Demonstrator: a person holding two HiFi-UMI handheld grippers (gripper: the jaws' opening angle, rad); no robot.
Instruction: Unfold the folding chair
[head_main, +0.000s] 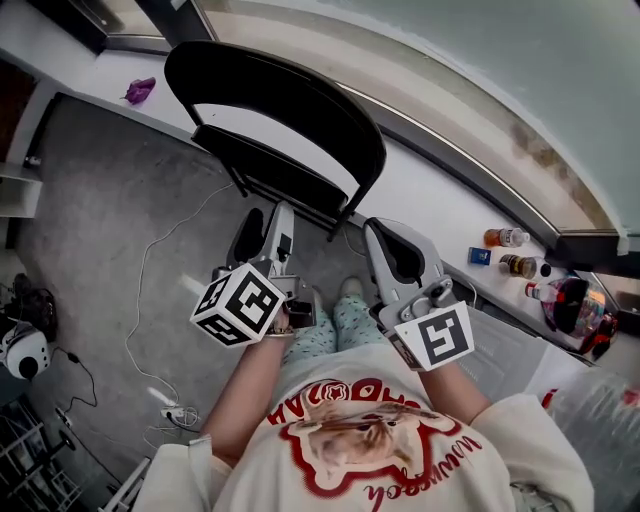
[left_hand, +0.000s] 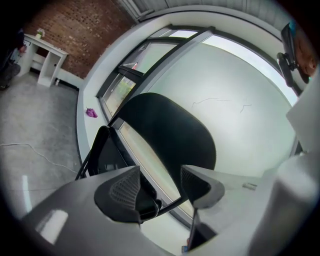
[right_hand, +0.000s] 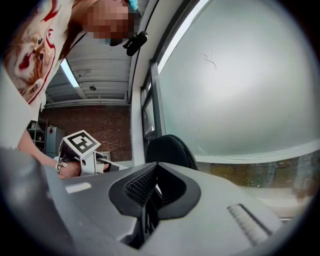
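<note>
The gripper (left_hand: 160, 187) holds its jaws apart, clamping nothing, and beyond them the black chair (left_hand: 170, 135) stands against a white ledge (left_hand: 81, 135) bearing a purple scrap (left_hand: 91, 112), with a white shelf (left_hand: 47, 62) by the brick wall (left_hand: 85, 35).

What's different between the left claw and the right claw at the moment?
The left claw has its jaws apart; the right claw has them pressed together. The left claw's marker cube is tilted and shows several faces, while the right claw's marker cube shows mainly one. Both are grey, hold nothing, and point toward the black folding chair.
</note>
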